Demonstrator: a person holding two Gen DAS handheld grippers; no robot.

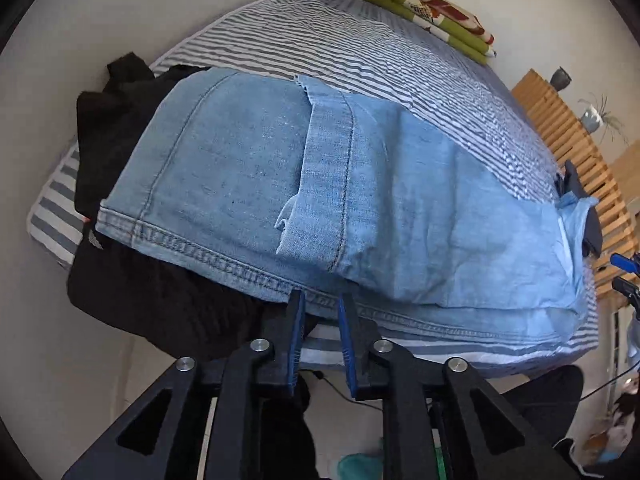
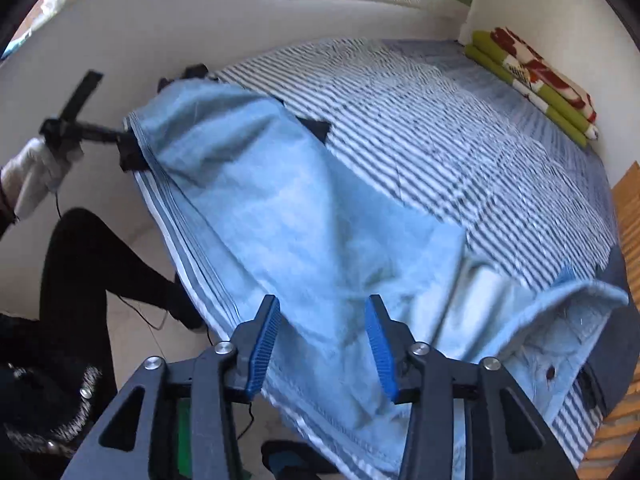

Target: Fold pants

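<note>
1. Now the left gripper (image 1: 322, 300) has its jaws parted a little at the near hem of the pants (image 1: 304, 184), with no cloth between the blue pads; it pinches nothing.
2. Likewise the right gripper (image 2: 320, 320) stands spread wider above the pale denim, also empty, so the fold just made lies free.
3. The pants (image 2: 288, 216) lie doubled over along the near edge of the striped bed (image 1: 360, 40), one end resting on a dark garment (image 1: 120, 128).
4. To do this step well, both grippers should probably draw clear without dragging the top layer.
5. The folded-back leg shows a rumpled flap near its middle; smoothing it before the next fold would likely keep the edges lined up.
6. The overhanging side near the bed's edge could slide off if tugged.
</note>
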